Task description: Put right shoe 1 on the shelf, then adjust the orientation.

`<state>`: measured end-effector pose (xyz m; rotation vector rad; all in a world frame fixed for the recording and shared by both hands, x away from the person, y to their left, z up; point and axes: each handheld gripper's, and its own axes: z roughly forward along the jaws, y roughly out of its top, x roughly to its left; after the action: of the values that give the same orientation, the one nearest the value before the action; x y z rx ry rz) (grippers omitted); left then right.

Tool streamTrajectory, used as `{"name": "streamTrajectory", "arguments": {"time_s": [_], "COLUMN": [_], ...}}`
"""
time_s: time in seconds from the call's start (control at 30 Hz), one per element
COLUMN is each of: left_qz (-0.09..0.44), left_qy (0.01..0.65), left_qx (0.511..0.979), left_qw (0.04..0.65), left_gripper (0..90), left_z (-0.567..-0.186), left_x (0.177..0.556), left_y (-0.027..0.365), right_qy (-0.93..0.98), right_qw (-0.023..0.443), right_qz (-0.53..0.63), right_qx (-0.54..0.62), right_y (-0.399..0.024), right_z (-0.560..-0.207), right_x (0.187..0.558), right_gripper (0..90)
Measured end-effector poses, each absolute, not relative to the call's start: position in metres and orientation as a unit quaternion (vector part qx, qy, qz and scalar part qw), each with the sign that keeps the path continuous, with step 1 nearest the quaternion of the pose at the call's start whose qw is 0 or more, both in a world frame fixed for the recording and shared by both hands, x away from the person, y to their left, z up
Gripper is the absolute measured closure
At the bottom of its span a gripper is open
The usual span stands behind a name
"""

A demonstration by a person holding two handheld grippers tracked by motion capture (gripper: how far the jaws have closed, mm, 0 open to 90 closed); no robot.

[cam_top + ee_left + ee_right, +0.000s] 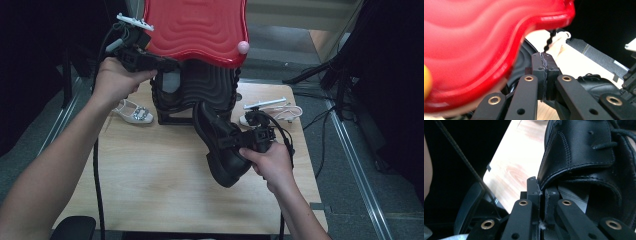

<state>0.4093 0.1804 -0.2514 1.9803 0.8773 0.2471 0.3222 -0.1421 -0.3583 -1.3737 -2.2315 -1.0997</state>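
A black leather lace-up shoe [226,167] [579,150] hangs tilted above the wooden table [150,180], toe pointing up and away. My right gripper [227,142] [540,185] is shut on the edge of its collar, the leather pinched between the pads. My left gripper [172,64] [544,57] is shut, pads pressed flat together with nothing seen between them. Its tips lie at the lower left edge of a red wavy shelf [195,25] [474,50], which sits atop a black rack [205,90]. The shoe [596,86] also appears in the left gripper view.
A white jewelled shoe [134,113] lies left of the rack. A pale strappy sandal [289,112] lies at the table's right back. A pink ball [243,47] tips the red shelf's corner. Dark floor, stands and cables surround the table.
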Motion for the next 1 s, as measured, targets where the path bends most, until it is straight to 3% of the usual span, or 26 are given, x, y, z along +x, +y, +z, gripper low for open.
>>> {"name": "streamTrajectory", "arguments": {"time_s": [0.57, 1.0], "left_qz": [0.139, 0.142], "left_qy": [0.370, 0.382], "left_qx": [0.795, 0.795], "left_qw": [0.460, 0.449], "left_gripper": [90.0, 90.0], "left_z": [-0.240, -0.244], "left_x": [0.434, 0.442], "left_y": [0.183, 0.185], "right_qy": [-0.777, -0.768], "right_qw": [0.093, 0.050], "right_qz": [-0.397, -0.408], "right_qx": [-0.480, -0.492], "right_y": [-0.110, -0.094], "right_z": [-0.331, -0.333], "right_x": [0.370, 0.394], "right_gripper": [87.9, 87.9]}}
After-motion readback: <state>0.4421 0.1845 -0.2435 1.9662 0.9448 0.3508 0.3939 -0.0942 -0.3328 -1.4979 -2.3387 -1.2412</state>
